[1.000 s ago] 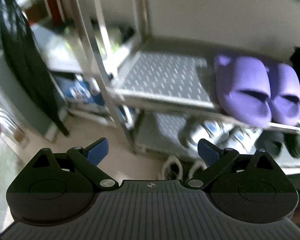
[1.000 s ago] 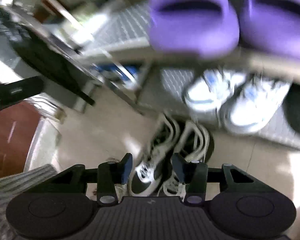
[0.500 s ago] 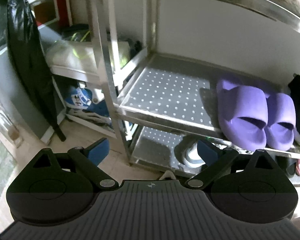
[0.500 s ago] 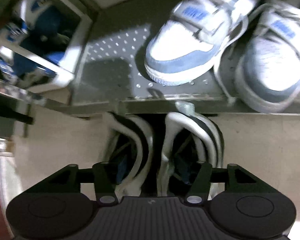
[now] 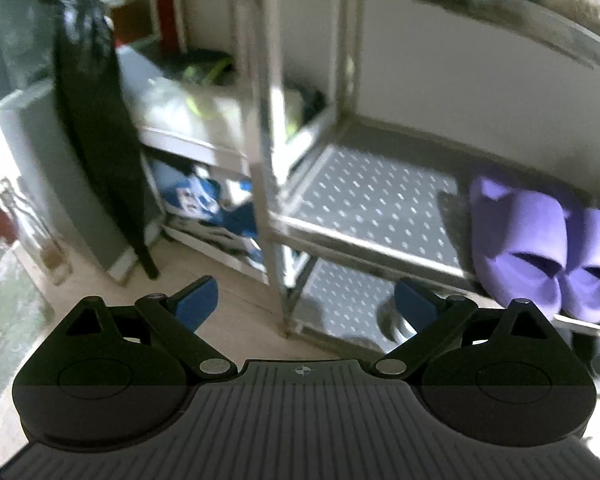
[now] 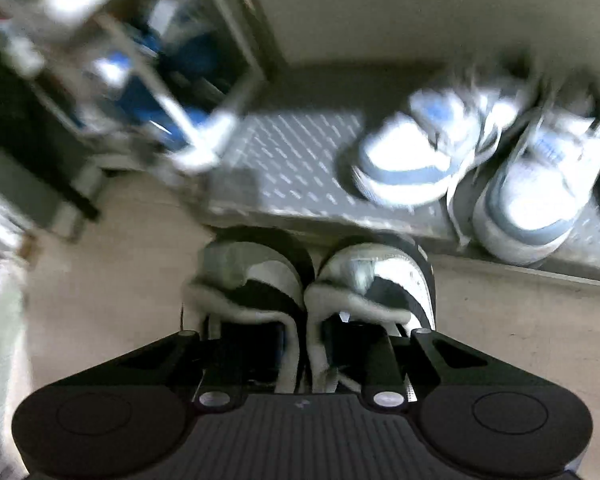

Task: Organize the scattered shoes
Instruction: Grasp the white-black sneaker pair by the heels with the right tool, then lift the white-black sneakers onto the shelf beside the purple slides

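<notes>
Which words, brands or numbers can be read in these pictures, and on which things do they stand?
None can be read.
Blue marks on the tongue of a white and blue sneaker: too blurred to read.
Printed blue and white item on the side shelf: too blurred to read.

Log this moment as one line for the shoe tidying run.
stage: gathering floor pair | right claw: shut on black-and-white sneakers, on floor below bottom shelf | left claw: open, empty, facing rack
</notes>
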{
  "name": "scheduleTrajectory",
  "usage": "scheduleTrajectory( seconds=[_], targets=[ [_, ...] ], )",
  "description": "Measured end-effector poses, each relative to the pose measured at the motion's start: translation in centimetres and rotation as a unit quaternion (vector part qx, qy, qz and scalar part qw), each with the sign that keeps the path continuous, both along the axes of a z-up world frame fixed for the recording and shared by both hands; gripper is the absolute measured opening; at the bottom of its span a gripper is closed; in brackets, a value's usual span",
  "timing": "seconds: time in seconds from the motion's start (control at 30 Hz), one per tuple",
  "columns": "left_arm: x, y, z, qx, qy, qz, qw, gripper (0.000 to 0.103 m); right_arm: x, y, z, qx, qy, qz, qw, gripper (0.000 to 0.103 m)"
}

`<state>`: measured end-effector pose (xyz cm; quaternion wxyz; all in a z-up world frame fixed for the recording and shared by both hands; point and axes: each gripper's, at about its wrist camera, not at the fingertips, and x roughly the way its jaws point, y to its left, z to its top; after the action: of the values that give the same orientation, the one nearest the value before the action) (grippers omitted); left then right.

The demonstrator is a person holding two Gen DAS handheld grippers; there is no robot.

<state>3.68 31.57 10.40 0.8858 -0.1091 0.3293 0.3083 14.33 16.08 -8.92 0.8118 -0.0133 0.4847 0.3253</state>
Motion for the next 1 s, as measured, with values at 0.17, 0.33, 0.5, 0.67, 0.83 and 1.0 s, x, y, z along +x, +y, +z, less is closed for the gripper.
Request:
scheduleTrajectory(
  seconds=[0.17, 0.33, 0.5, 0.67, 0.83, 1.0],
  targets=[
    [-2.5, 0.5, 2.0, 0.023, -0.067, 0.026, 0.9971, 0.098, -2.0, -1.3, 9.9, 0.076, -0.084, 0.010, 0.993, 0.021],
    [-4.9, 0.8, 4.0, 0.056, -0.141, 0.026, 0.9880, 0.098, -1.0, -1.3, 15.7, 0.143, -0.107, -0.002, 0.984, 0.021],
    [-6.2, 2.6, 4.8, 0.036, -0.170, 0.065, 0.9827, 0.098, 2.3, 1.8, 20.9, 0.194, -0.143, -0.024, 0.970, 0.021],
    [-5.3, 3.3, 4.5, 0.030, -0.156, 0.068, 0.9850, 0.098, 7.9, 9.7, 20.4, 0.120, -0.262, -0.018, 0.957, 0.038],
    [-4.1, 3.1, 4.0, 0.029, -0.131, 0.052, 0.9896, 0.098, 7.8, 10.6, 18.9, 0.084, -0.326, 0.032, 0.941, 0.063],
    [-3.8, 2.4, 3.7, 0.022, -0.120, 0.042, 0.9917, 0.098, 7.0, 6.6, 18.6, 0.098, -0.257, 0.013, 0.961, 0.069]
  ],
)
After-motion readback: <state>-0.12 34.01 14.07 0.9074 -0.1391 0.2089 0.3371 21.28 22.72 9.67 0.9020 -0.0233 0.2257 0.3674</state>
